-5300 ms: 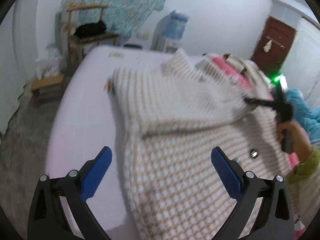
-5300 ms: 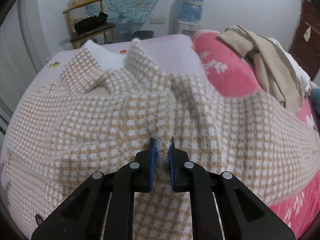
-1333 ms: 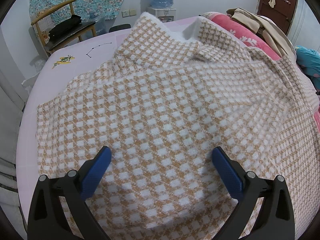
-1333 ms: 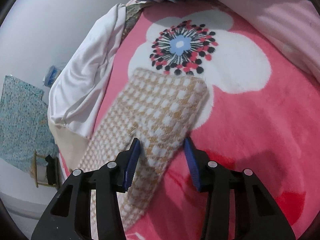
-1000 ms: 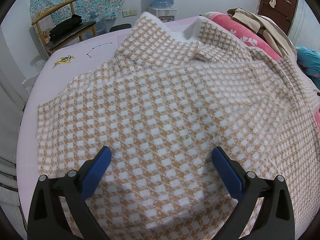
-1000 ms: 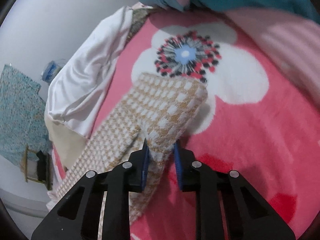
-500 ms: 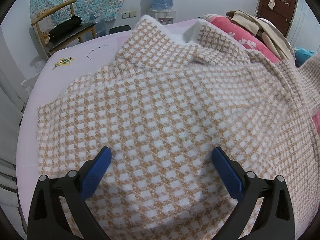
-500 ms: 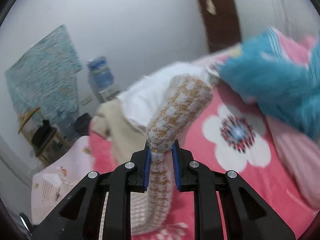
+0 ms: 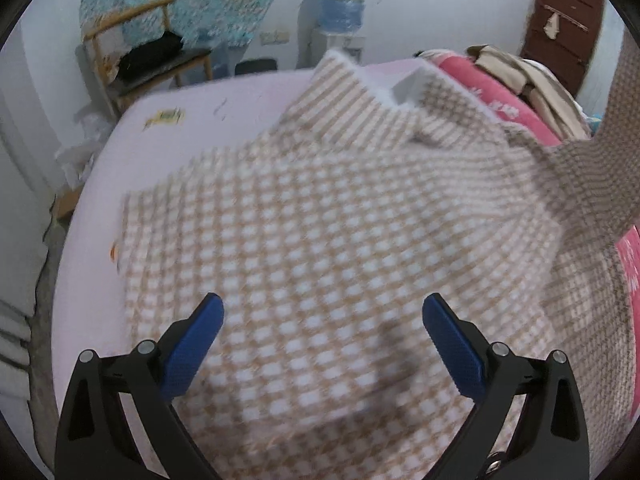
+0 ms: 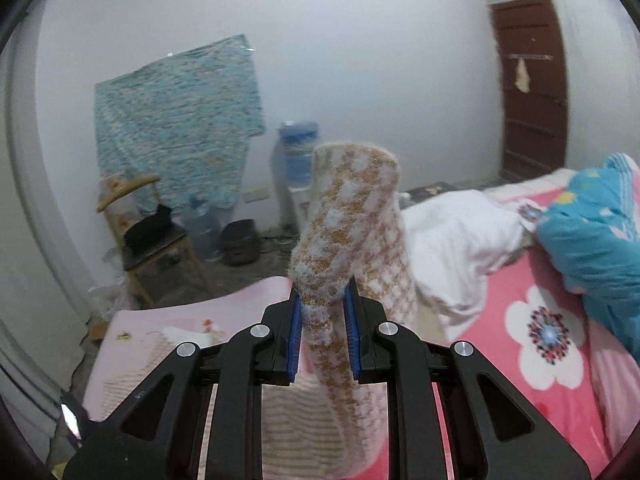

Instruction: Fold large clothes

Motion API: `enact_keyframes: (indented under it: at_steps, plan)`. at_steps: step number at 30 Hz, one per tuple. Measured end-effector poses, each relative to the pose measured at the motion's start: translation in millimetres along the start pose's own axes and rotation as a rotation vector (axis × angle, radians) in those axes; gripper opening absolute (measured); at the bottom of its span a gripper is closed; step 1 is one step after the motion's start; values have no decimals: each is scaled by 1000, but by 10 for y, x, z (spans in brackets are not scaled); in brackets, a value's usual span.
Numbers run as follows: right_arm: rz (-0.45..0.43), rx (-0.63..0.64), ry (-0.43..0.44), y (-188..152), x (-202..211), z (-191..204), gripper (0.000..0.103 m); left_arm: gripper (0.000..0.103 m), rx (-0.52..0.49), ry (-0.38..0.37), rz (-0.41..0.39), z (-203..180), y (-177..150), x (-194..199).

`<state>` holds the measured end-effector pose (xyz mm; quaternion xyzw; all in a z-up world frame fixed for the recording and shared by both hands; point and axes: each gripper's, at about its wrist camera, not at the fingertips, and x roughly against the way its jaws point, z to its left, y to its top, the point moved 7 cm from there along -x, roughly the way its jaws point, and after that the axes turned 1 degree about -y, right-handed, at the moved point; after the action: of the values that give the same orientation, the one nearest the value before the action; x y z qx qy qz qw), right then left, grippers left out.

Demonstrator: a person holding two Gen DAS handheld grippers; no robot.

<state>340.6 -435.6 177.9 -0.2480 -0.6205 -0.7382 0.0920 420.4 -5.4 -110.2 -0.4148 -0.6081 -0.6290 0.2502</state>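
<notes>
A large tan-and-white houndstooth jacket (image 9: 320, 216) lies spread on the pink bed (image 9: 168, 136), collar at the far end. My left gripper (image 9: 322, 320) is open and hovers just above its lower middle, holding nothing. My right gripper (image 10: 322, 320) is shut on the jacket's sleeve (image 10: 348, 216) near the cuff and holds it high above the bed. In the left wrist view the lifted sleeve (image 9: 592, 176) rises at the right edge. The rest of the jacket (image 10: 168, 352) shows low in the right wrist view.
A pink floral blanket (image 10: 532, 320) covers the bed's right side, with white bedding (image 10: 460, 240), a teal quilt (image 10: 592, 224) and beige clothes (image 9: 532, 80) piled on it. A wooden chair (image 9: 152, 52) and a water dispenser (image 9: 344, 0) stand past the bed's far end.
My right gripper closed on the sleeve cuff on the floral blanket and lifted it high, swinging toward the jacket's body. My left gripper stayed open and rose a little.
</notes>
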Motion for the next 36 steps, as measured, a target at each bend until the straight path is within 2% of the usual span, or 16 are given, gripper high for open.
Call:
enact_keyframes:
  at_steps: [6,11,14,17,18,19,20,21,22,24,26,29,34,36]
  plan:
    - [8,49,89,-6,-37,566,17,85,51,-37,-27,150,-53,139]
    - [16,107,213,-70,-35,1300,17,66,86,-93,-45,290,-40,347]
    - [36,149,311,-206,-58,1786,17,58,117,-128,-48,403,-54,462]
    - [91,209,410,-460,-142,2297,18,54,145,-155,-40,536,-124,574]
    - [125,231,446,-563,-195,2462,22,54,149,-162,-38,575,-152,607]
    - [201,268,502,-779,-287,2687,27,53,150,-165,-35,601,-179,630]
    - [232,280,525,-884,-319,2787,36,53,150,-171,-32,631,-207,654]
    - [286,299,577,-1074,-368,2925,56,53,148,-180,-33,668,-242,692]
    - [305,311,598,-1171,-385,2976,62,53,148,-185,-35,685,-248,706]
    - [327,336,608,-1278,-422,2980,62,52,149,-213,-45,722,-267,765]
    - [320,350,581,-1299,-476,2826,65,50,148,-238,-55,724,-264,799]
    - [309,328,491,-1274,-593,2467,67,49,147,-289,-71,712,-228,842]
    - [352,197,295,-1277,-1019,1408,67,49,170,-305,-55,659,-23,675]
    - [384,128,237,-1364,-1130,1021,67,49,238,-291,-21,721,99,487]
